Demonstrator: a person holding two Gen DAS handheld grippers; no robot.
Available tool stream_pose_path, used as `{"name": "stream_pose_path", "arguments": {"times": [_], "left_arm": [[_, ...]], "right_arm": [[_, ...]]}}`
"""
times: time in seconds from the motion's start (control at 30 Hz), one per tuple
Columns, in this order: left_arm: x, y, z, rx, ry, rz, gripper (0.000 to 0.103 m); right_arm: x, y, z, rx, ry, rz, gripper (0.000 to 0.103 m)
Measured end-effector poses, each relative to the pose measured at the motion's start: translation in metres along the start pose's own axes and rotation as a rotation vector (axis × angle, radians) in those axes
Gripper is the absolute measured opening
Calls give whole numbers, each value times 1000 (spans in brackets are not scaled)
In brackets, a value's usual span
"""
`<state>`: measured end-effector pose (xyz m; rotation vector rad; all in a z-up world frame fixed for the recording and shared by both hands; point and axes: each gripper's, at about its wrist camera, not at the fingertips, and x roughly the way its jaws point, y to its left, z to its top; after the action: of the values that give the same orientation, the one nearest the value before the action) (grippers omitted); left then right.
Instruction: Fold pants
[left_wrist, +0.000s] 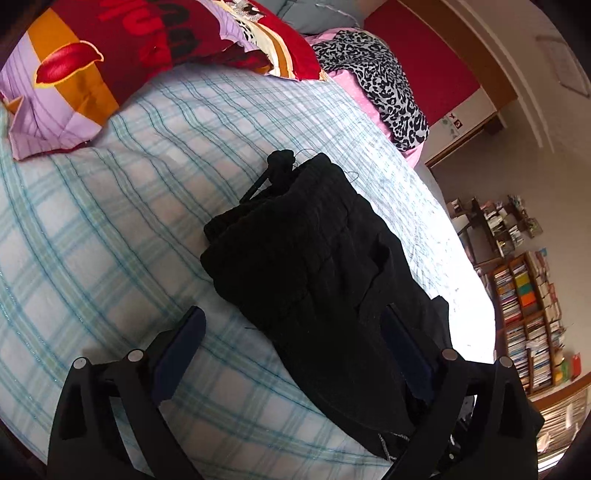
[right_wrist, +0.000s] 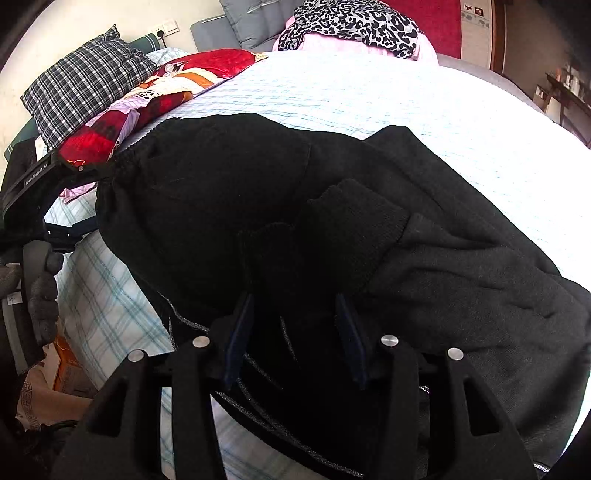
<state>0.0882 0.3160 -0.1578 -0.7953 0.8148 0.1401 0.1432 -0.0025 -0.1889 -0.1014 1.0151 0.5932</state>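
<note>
Pants (left_wrist: 314, 266), black and folded into a thick bundle, lie on the bed (left_wrist: 110, 221) with its pale blue checked sheet. In the left wrist view the left gripper (left_wrist: 291, 332) has its jaws spread wide; the bundle's near end runs between them and lies against the right-hand finger, while the left-hand finger stands apart over bare sheet. A drawstring end shows at the bundle's far side. The right wrist view shows the pants (right_wrist: 295, 206) from much closer, filling the middle: the gathered waistband lies to the left of the jaws and a ribbed cuff sits just ahead of them. The right gripper (right_wrist: 295, 325) has its jaws parted, with black cloth between and beneath them; I cannot tell whether they pinch it. Only this view shows the left gripper's body at far left, a checked pillow (right_wrist: 85, 81) beyond it. Both views show a red patterned quilt (left_wrist: 110, 48) and a leopard-print cloth (left_wrist: 380, 81) at the bed's far end
</note>
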Motion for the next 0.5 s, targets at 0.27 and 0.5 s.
{"name": "stream_pose_path", "arguments": {"times": [0.27,0.5], "left_arm": [[21,0,12,-27,-19,-93,96],[23,-6,15,-31,-22,-134,45]], "right_arm": [[0,-1,-1,7,-5,2,48],[-1,-2,-2,11,-9,3,48]]}}
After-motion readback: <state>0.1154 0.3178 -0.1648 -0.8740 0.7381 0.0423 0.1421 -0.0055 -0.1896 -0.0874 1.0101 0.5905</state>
